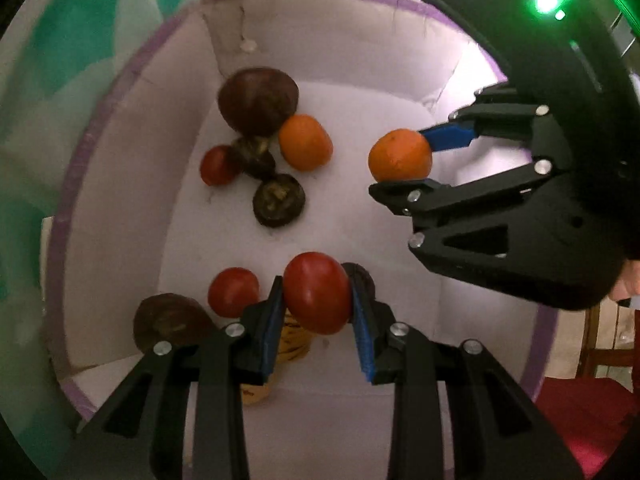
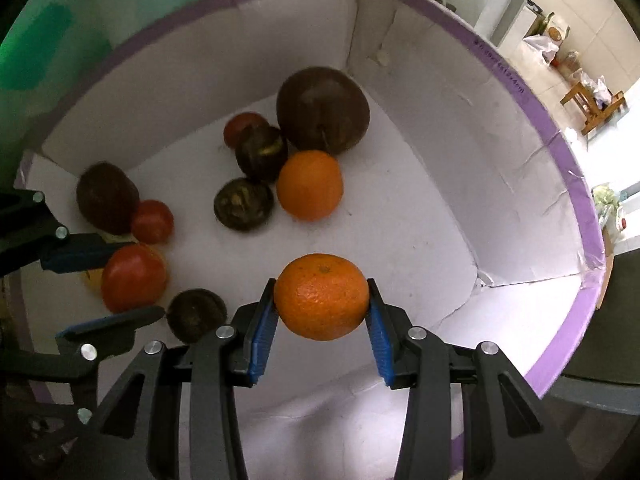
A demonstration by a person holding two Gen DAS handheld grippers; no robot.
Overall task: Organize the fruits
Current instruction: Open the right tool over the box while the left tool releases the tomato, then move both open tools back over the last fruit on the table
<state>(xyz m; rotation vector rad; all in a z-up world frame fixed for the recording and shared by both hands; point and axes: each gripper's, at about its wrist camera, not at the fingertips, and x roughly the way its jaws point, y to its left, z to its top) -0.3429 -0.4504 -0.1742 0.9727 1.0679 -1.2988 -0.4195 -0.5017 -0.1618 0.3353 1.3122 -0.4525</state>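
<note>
Over the white, purple-rimmed cardboard box (image 2: 560, 168), the left gripper (image 1: 318, 298) pinches a smooth red tomato (image 1: 318, 296) and the right gripper (image 2: 322, 300) pinches a dimpled orange tangerine (image 2: 322, 296), seemingly to add them to the fruit on the box floor.

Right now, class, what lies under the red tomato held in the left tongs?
Under the red tomato a yellow, brown-marked fruit shows on the box floor; the left tongs cover most of it.

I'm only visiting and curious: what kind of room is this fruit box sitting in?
Probably a home, perhaps a kitchen or dining area. Past the white box with its purple rim there is a pale tiled wall, a small wooden stool and bags and jars beyond.
</note>
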